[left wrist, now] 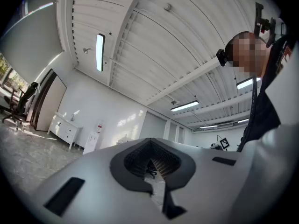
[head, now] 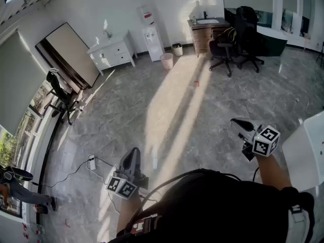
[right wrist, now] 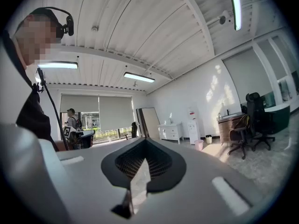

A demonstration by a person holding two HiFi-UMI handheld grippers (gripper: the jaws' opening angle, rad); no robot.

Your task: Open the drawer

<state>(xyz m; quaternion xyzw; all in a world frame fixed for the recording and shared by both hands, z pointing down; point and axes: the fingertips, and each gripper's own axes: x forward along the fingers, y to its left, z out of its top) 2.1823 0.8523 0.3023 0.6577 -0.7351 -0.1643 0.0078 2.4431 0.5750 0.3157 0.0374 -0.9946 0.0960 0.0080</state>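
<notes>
My dark-clad torso (head: pixel 217 206) fills the bottom of the head view and hides the floor under me. A white slab-like thing (head: pixel 310 151), far to the right of the white drawer cabinet (head: pixel 112 52), is cut off by the frame edge, so I cannot tell what it is.

The cabinet stands against the far wall, well apart from both of my tools. Its drawer fronts are too small for me to judge any gap.

My left tool (head: pixel 132 158) is pressed together with nothing in it, only a thin seam between the jaws. My right tool (head: pixel 242 124) is pressed together the same way, also empty. Both are held in the air over the grey marble-look floor (head: pixel 202 110).

A broad band of sunlight crosses the floor to the right of the cabinet. Just right of the cabinet stands a white water dispenser (head: pixel 153 42), then a pink bin (head: pixel 166 61). Farther right are a brown wooden sink unit (head: pixel 206 32) and black office chairs (head: pixel 238 42).
</notes>
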